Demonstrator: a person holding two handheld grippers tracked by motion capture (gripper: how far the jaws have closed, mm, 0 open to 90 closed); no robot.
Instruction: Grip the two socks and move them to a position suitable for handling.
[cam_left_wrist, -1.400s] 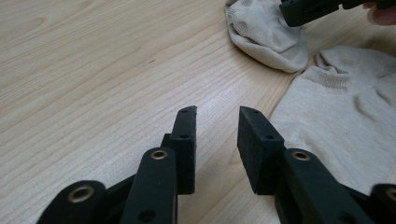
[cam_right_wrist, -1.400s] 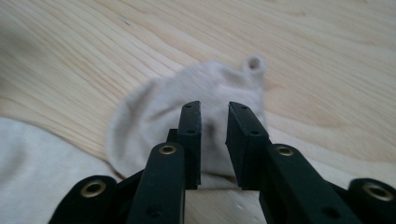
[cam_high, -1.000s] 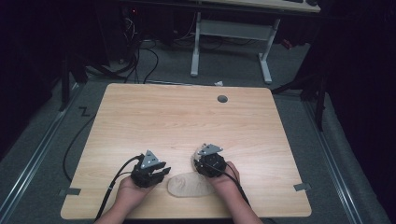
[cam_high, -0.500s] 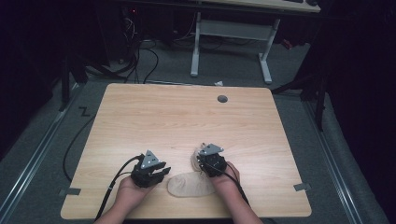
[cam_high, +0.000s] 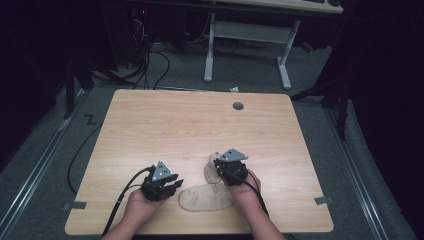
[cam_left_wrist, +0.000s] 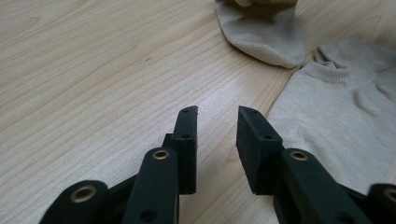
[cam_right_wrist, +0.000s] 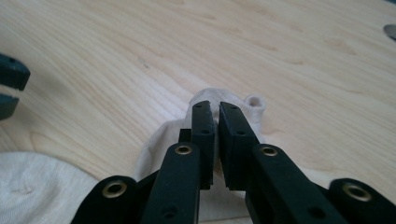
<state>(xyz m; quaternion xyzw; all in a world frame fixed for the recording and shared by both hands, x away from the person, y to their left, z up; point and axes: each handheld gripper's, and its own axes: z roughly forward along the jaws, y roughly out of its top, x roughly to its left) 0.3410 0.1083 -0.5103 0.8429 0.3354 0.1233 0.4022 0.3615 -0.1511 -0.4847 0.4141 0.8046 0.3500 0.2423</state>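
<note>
Two beige socks lie near the table's front edge. One sock (cam_high: 206, 197) (cam_left_wrist: 336, 116) (cam_right_wrist: 42, 186) rests flat between my hands. The other sock (cam_high: 212, 171) (cam_left_wrist: 266, 32) (cam_right_wrist: 159, 135) is bunched just beyond it. My right gripper (cam_high: 222, 167) (cam_right_wrist: 216, 106) has just been closing its jaws, and they now pinch a fold of this bunched sock, raised slightly off the wood. My left gripper (cam_high: 172, 186) (cam_left_wrist: 217, 112) stands partly open over bare wood beside the flat sock's cuff, with nothing between its pads.
The wooden table (cam_high: 175, 130) has a round cable hole (cam_high: 238, 106) at the back right. Beyond it stand a white desk frame (cam_high: 245, 35) and floor cables (cam_high: 150, 60). Tape tabs mark the front corners.
My right gripper has lifted a little with the farther sock, whose fabric now bunches up under it. The left gripper and the flat sock have stayed where they were.
</note>
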